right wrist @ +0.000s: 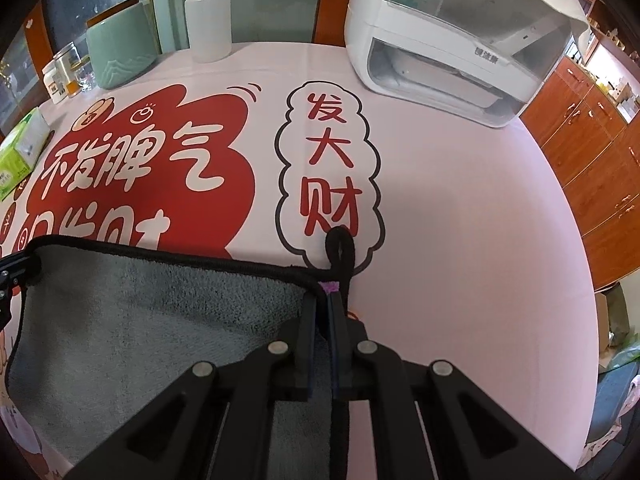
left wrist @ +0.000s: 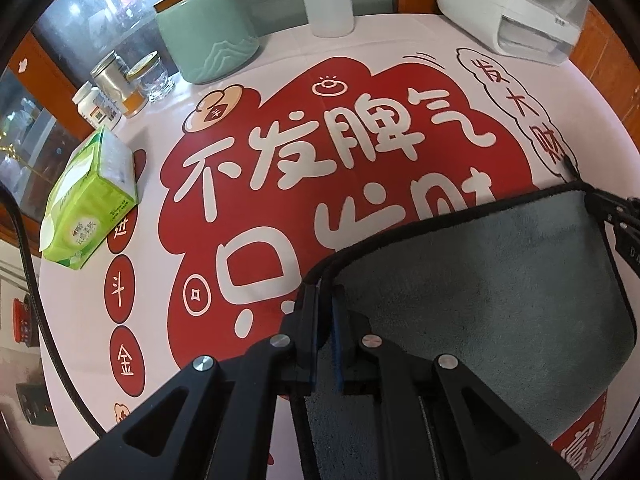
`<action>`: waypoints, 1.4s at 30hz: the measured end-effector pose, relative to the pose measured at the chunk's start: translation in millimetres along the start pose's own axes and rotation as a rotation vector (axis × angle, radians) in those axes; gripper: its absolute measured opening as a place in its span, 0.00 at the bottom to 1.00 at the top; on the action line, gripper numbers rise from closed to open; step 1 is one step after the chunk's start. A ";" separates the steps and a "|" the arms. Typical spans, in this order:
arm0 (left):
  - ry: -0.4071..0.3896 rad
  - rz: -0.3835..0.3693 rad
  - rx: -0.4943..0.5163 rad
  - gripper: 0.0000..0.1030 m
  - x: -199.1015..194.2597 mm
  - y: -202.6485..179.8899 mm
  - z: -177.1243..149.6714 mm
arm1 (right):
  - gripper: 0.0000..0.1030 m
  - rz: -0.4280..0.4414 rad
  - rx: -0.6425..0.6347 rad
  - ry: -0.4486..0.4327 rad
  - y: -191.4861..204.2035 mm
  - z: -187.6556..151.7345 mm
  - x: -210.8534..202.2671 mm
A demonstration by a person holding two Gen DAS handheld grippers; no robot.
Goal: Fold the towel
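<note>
A grey towel [left wrist: 480, 272] with black trim hangs stretched between my two grippers above the printed tablecloth. My left gripper [left wrist: 325, 292] is shut on its left corner, where two trimmed edges meet. My right gripper [right wrist: 325, 294] is shut on the other corner of the towel [right wrist: 160, 320], beside a black hanging loop [right wrist: 340, 252] and a small purple tag. The right gripper shows at the right edge of the left wrist view [left wrist: 612, 208]; the left gripper shows at the left edge of the right wrist view [right wrist: 12, 268].
On the pink and red tablecloth [right wrist: 460, 220] stand a white appliance [right wrist: 460, 48] at back right, a white squeeze bottle [right wrist: 210, 20], a green jar [left wrist: 208, 36], several small jars [left wrist: 116, 88] and a green tissue pack [left wrist: 88, 200] at left. Wooden cabinets [right wrist: 592, 152] stand to the right.
</note>
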State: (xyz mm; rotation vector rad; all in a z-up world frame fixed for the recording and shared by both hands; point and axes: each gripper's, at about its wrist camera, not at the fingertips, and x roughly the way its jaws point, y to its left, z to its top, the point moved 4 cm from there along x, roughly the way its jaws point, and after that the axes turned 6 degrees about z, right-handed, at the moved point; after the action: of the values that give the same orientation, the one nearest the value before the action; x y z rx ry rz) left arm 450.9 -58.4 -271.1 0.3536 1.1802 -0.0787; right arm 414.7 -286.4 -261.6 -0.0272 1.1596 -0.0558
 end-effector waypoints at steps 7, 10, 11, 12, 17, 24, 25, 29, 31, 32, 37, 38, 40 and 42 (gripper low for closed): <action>-0.020 -0.004 -0.005 0.60 -3.8 -1.4 -6.2 | 0.35 0.038 0.022 -0.004 0.6 -1.7 -7.4; -0.046 -0.021 -0.027 0.76 -12.2 0.2 -8.0 | 0.41 0.058 0.028 -0.015 1.3 -3.1 -14.6; -0.052 -0.029 -0.032 0.76 -16.1 0.6 -8.7 | 0.43 0.061 0.030 -0.017 1.4 -3.6 -16.2; -0.053 -0.034 -0.035 0.76 -18.5 0.9 -9.3 | 0.43 0.064 0.031 -0.019 1.5 -4.4 -18.2; -0.063 -0.043 -0.045 0.77 -35.6 2.6 -15.3 | 0.44 0.087 0.039 -0.024 2.6 -12.0 -31.8; -0.082 -0.057 -0.074 0.80 -66.6 7.0 -34.7 | 0.44 0.119 0.039 -0.037 6.7 -28.0 -56.5; -0.084 -0.060 -0.079 0.81 -72.4 7.7 -39.5 | 0.44 0.127 0.035 -0.038 8.7 -32.5 -62.5; -0.084 -0.060 -0.112 0.82 -93.9 12.4 -58.6 | 0.44 0.149 0.017 -0.047 16.0 -47.2 -84.5; -0.084 -0.065 -0.128 0.83 -104.4 14.9 -67.9 | 0.44 0.155 0.005 -0.059 20.0 -55.4 -98.0; -0.085 -0.073 -0.140 0.83 -112.9 16.3 -75.3 | 0.44 0.162 -0.001 -0.064 22.5 -60.7 -106.7; -0.099 -0.082 -0.175 0.86 -150.7 18.8 -106.3 | 0.44 0.192 -0.020 -0.088 32.2 -85.4 -144.3; -0.109 -0.082 -0.182 0.86 -162.5 18.7 -115.0 | 0.44 0.199 -0.027 -0.095 34.6 -92.8 -154.7; -0.122 -0.078 -0.194 0.86 -178.6 18.2 -127.0 | 0.44 0.207 -0.034 -0.106 37.5 -102.4 -167.6; -0.137 -0.075 -0.209 0.86 -198.4 16.9 -142.3 | 0.44 0.221 -0.040 -0.117 40.0 -114.2 -183.2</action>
State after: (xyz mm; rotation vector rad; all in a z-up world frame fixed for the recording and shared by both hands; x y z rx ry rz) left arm 252.0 -22.6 -133.1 0.1180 1.0552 -0.0439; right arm 238.1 -234.9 -141.6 0.0617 1.0408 0.1623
